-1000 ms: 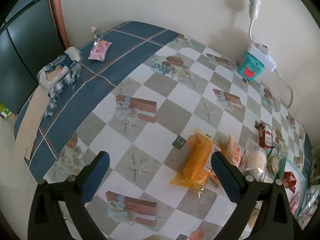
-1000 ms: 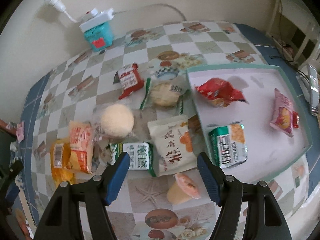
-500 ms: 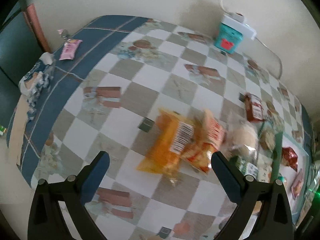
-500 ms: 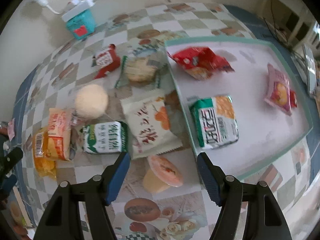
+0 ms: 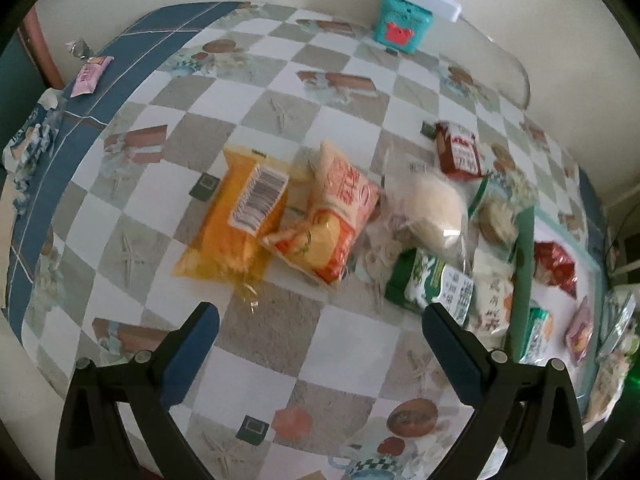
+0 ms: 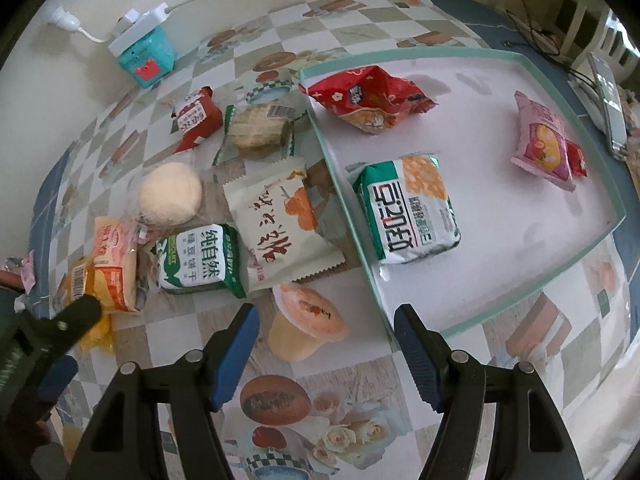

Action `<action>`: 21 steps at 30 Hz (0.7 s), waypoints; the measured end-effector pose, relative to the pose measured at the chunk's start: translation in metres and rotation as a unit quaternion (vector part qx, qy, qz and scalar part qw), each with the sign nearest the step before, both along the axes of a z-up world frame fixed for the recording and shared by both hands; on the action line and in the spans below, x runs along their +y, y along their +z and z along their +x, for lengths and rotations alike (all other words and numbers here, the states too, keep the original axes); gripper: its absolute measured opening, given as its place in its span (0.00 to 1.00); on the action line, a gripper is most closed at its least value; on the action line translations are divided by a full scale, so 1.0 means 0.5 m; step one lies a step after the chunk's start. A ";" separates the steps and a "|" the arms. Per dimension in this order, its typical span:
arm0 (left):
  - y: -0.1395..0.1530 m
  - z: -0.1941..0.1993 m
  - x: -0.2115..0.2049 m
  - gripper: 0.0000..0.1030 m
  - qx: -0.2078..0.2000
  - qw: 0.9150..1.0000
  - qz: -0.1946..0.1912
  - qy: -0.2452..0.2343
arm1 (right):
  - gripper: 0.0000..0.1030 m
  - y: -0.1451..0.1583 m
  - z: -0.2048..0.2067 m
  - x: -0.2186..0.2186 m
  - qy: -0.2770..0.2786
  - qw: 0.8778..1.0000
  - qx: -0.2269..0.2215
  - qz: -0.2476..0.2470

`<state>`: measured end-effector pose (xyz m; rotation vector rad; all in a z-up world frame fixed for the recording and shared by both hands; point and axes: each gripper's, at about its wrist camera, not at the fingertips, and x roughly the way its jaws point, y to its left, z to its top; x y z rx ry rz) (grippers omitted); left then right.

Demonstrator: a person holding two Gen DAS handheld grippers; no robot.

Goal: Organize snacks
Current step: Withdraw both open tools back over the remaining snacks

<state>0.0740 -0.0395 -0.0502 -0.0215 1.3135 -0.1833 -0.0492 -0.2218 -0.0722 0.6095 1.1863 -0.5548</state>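
Looking through the left wrist, we hover the left gripper, jaws open and empty, near the soft, crinkly orange snack bag on the desk; we'd pinch its sealed end. Through the right wrist, the right gripper stands open around the light, slippery jelly cup just beside the tray; we'd grip its stiff sides.

a home dining spot: patterned tablecloth, wall power strip, packaged snacks

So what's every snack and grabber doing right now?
left gripper: open, empty
right gripper: open, above the jelly cup
jelly cup: on its side, outside the tray
tray: holds four packets
red packet: crumpled, in the tray
yellow bag: barcode up, on the table
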 end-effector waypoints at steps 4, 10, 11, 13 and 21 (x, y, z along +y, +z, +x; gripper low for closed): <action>-0.010 -0.013 0.001 0.98 0.010 1.000 -0.005 0.003 | 0.71 0.002 -0.009 0.000 -0.001 1.000 -0.005 0.005; -0.014 -0.015 0.011 0.98 0.015 1.000 -0.004 0.015 | 0.71 0.016 -0.022 0.005 0.003 1.000 -0.019 0.013; -0.013 -0.015 0.011 0.98 0.014 1.000 -0.004 0.016 | 0.71 0.019 -0.022 0.005 0.004 1.000 -0.023 0.015; -0.012 -0.015 0.010 0.98 0.012 1.000 -0.005 0.016 | 0.71 0.025 -0.022 0.009 0.010 0.999 -0.031 0.021; -0.005 -0.010 0.014 0.98 0.008 1.000 -0.011 0.017 | 0.71 0.015 -0.007 0.023 0.028 0.998 -0.029 0.052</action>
